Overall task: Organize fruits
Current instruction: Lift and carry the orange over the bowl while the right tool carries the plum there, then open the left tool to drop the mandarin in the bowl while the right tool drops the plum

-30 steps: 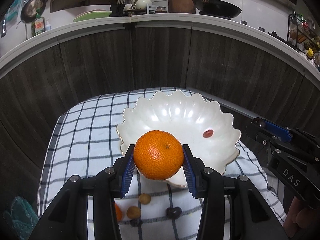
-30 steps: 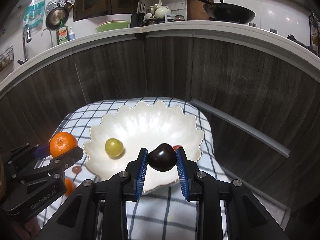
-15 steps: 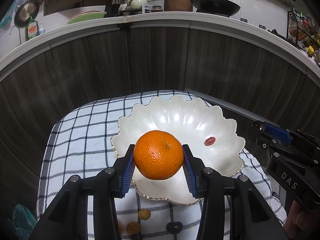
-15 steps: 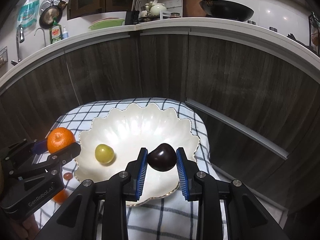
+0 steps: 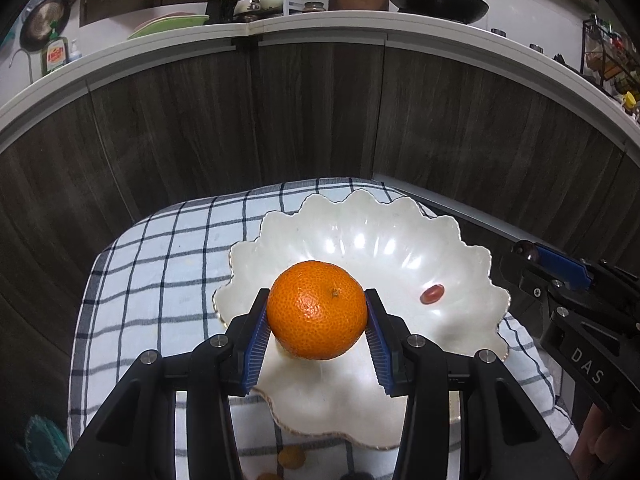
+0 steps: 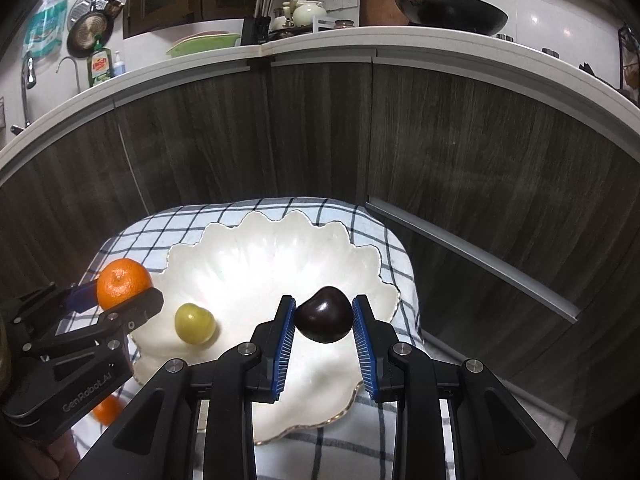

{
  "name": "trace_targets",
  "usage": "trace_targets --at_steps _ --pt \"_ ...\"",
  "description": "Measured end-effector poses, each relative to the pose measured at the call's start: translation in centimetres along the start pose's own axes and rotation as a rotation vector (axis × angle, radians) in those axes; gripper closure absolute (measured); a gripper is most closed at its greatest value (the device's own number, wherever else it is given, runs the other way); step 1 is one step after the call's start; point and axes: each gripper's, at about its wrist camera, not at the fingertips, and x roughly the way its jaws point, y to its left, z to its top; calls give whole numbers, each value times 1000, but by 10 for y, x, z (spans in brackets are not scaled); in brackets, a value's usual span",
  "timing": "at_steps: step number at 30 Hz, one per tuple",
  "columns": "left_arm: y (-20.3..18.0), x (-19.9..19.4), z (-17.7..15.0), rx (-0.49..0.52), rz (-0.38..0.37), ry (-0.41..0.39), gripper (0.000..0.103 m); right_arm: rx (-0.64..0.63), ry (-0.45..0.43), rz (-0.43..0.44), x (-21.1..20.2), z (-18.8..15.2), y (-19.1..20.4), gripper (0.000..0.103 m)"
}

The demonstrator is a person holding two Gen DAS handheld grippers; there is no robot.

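Cabinets: dark wood-grain cabinet fronts [image 6: 320, 128] fill the middle, curved by the lens.
Counter: a pale counter edge [image 6: 440, 46] runs along their top.
On the counter: a black wok [image 6: 452, 10], a cream teapot [image 6: 308, 12], a knife block [image 6: 256, 28], a green dish [image 6: 200, 45], a green soap bottle [image 6: 98, 66].
Wall: white tiles [image 6: 552, 4]; a pan [image 6: 86, 32] hangs at the left.
Tap: far left [image 6: 26, 80].

Green fruit [image 6: 194, 323] in bowl [image 6: 280, 248]; centre bare
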Motion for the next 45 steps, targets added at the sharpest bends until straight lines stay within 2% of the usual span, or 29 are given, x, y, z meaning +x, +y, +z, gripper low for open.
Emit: trace_targets --at_steps 19,20,22,23,24,26,28,29,30,32,45 --pt "3 23 10 -11 -22 48 58 11 46 7 26 10 -1 72" --pt "3 23 10 -10 -24 50 56 11 47 9 26 11 -1 72" --pt "4 21 10 -11 -16 37 40 10 48 8 27 11 -1 72" --pt "4 19 10 -13 -9 26 29 10 50 7 27 11 -1 71" --pt "5 17 11 -15 -7 17 27 9 52 6 27 11 -1 68" --pt "6 15 12 -15 -2 11 27 7 49 0 27 12 -1 49" --pt "8 15 13 -15 2 10 26 13 35 -8 25 12 -2 38" --pt "8 14 14 -14 9 8 21 16 29 -16 24 12 -2 33" --pt "10 14 14 -16 17 5 16 18 25 -21 23 12 -3 32" --pt "14 12 13 -29 27 -2 13 19 25 -35 23 12 -4 31" --pt "31 0 16 -68 53 -20 11 31 25 -38 18 13 -1 30"
